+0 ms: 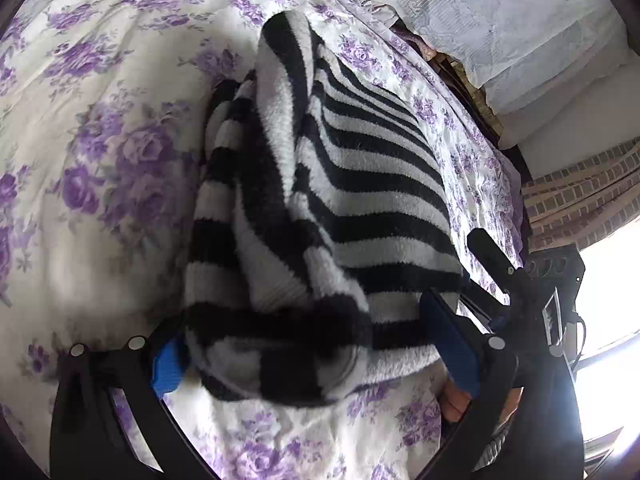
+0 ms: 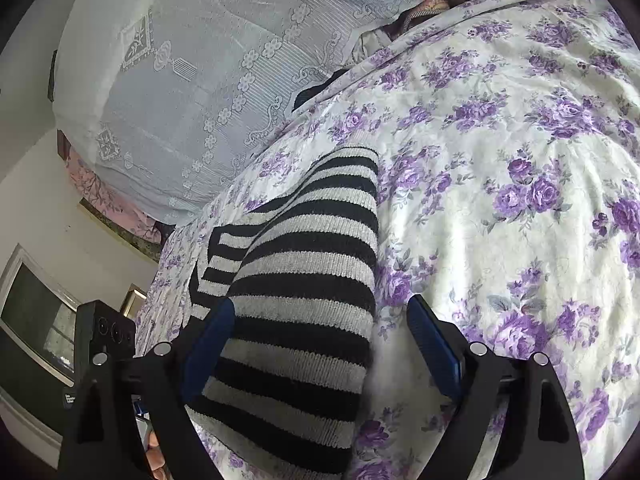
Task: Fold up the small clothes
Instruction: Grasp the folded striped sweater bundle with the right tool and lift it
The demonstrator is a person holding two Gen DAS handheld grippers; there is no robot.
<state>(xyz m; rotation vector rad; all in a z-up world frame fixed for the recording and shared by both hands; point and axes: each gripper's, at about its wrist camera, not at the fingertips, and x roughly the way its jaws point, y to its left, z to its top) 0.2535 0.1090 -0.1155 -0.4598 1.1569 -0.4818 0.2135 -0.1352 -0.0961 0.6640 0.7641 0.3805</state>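
Observation:
A black-and-white striped knit sweater (image 1: 372,184) lies on the purple-flowered bedsheet (image 1: 100,128), with one part folded over its left side into a thick bundle. My left gripper (image 1: 304,332) stands wide at the sweater's near end, its blue pads (image 1: 168,368) on either side of the bundle without squeezing it. In the right wrist view the sweater (image 2: 304,280) runs away from me as a long striped strip. My right gripper (image 2: 320,344) is open. Its left pad sits against the knit edge and its right pad (image 2: 436,344) is over bare sheet.
Lace-covered bedding (image 2: 192,92) is piled along the far edge of the bed. A dark screen (image 2: 36,312) stands by the wall at left. The right gripper's black finger (image 1: 492,256) shows at the bed's edge, near a brick-patterned cloth (image 1: 580,192). Fingers of a hand (image 1: 456,400) show below.

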